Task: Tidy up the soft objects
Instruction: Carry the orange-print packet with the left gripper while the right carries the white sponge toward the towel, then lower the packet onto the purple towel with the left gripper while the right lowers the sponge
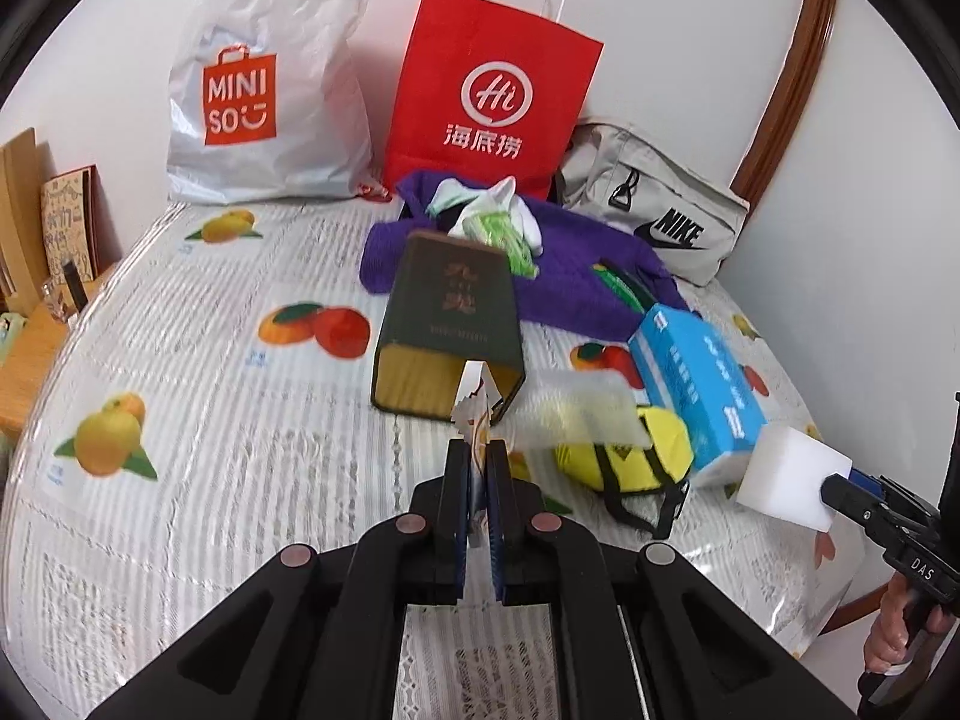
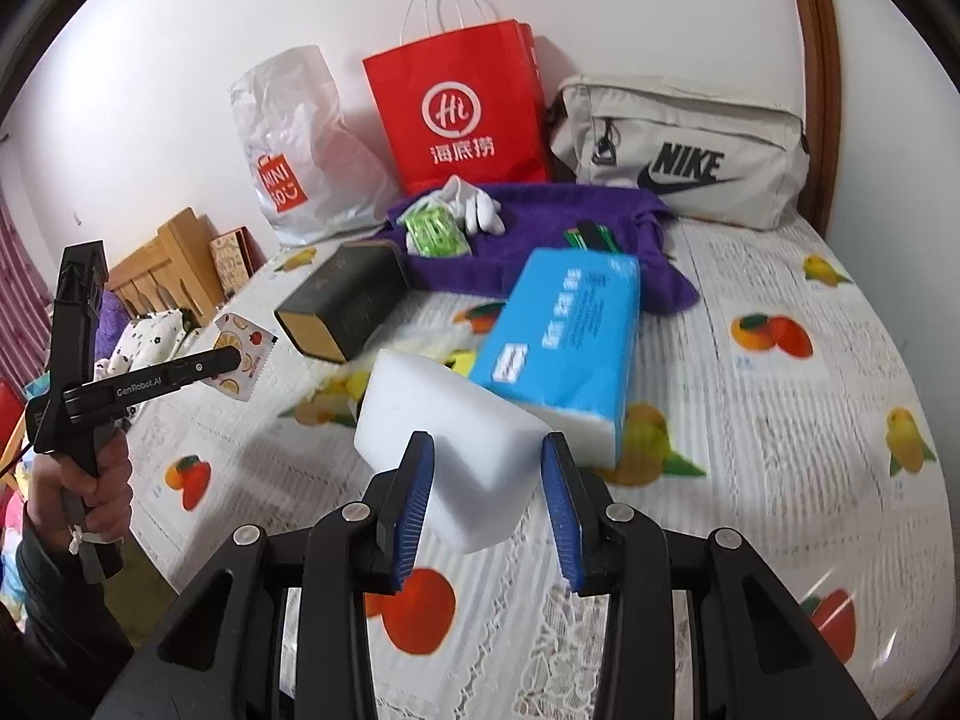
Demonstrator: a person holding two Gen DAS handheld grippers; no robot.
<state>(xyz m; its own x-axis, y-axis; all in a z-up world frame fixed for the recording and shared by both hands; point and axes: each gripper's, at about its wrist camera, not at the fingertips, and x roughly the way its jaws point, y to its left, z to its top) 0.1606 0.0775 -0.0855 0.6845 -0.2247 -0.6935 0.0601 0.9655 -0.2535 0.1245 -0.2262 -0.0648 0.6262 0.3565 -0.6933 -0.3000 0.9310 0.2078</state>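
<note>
Left gripper [image 1: 477, 450] pinched a sachet [image 2: 243, 354], right gripper [image 2: 487, 468] clamped a white sponge [image 2: 444, 438], both above the table's [image 2: 750, 420] near edge.

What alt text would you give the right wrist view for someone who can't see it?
The right gripper holds a white sponge above a fruit-print bed. At left, the left gripper pinches a small sachet. Behind lie a blue tissue pack, a dark box, a purple towel and three bags by the wall.
</note>
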